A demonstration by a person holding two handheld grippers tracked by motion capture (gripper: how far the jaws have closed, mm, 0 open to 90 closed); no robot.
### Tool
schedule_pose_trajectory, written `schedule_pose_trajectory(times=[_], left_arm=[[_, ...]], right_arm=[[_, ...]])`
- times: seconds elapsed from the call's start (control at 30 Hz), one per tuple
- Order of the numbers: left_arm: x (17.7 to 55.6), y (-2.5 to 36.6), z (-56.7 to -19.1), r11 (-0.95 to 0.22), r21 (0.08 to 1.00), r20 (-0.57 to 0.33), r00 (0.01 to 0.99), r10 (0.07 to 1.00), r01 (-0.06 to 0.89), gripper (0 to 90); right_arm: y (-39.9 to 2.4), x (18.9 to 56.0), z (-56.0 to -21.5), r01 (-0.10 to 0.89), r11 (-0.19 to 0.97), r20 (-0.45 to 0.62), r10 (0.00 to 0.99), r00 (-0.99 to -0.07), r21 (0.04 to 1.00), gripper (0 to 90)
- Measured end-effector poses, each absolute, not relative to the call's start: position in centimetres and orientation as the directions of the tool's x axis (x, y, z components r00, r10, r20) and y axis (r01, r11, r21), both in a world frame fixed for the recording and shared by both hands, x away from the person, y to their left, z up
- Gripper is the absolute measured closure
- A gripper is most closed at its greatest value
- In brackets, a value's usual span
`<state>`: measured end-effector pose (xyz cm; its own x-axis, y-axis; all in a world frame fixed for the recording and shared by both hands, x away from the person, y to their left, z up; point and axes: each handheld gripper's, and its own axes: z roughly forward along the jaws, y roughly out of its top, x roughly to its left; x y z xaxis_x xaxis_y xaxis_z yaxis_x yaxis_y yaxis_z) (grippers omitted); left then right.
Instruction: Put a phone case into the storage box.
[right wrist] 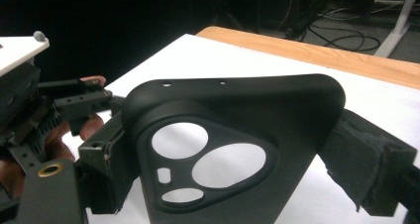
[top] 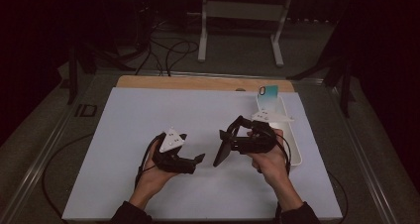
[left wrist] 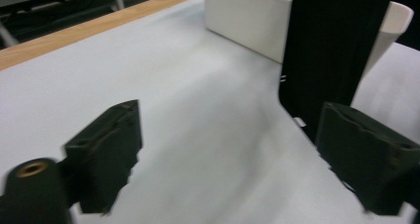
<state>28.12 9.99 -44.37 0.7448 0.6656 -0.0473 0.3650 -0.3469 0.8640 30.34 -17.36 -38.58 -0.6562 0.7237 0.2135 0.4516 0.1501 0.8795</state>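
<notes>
Black phone case (right wrist: 233, 135), upright, camera cutouts visible

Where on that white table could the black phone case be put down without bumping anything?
The left and far stretch of the white mat, between the wooden edge and the left tongs, lies bare. So does the near strip by the person's sleeves. It is crowded at right, where the right tongs hold the phone case beside the white bin.

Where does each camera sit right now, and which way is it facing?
High view: above the person's side, facing forward and down on the white mat; both forearms, left gripper, right gripper.
Left gripper view: on that gripper, along its open jaws toward the black phone case and white bin.
Right gripper view: along jaws clamping the case; left hand beyond.
All three share the case.
</notes>
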Motion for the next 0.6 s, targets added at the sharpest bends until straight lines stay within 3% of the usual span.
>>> schedule_pose_trajectory(times=[0.13,0.6], left_arm=[[28.2,11.0,-44.4,-0.342,0.860,-0.049,0.726,0.686,0.380,1.3],[26.9,16.1,-46.0,-0.264,0.886,-0.045,0.637,0.769,0.381,0.1]], right_arm=[[-17.4,30.3,-38.5,0.450,0.153,0.210,0.724,-0.658,0.880,15.2],[-17.7,30.4,-38.2,0.445,0.154,0.202,0.730,-0.653,0.882,15.3]])
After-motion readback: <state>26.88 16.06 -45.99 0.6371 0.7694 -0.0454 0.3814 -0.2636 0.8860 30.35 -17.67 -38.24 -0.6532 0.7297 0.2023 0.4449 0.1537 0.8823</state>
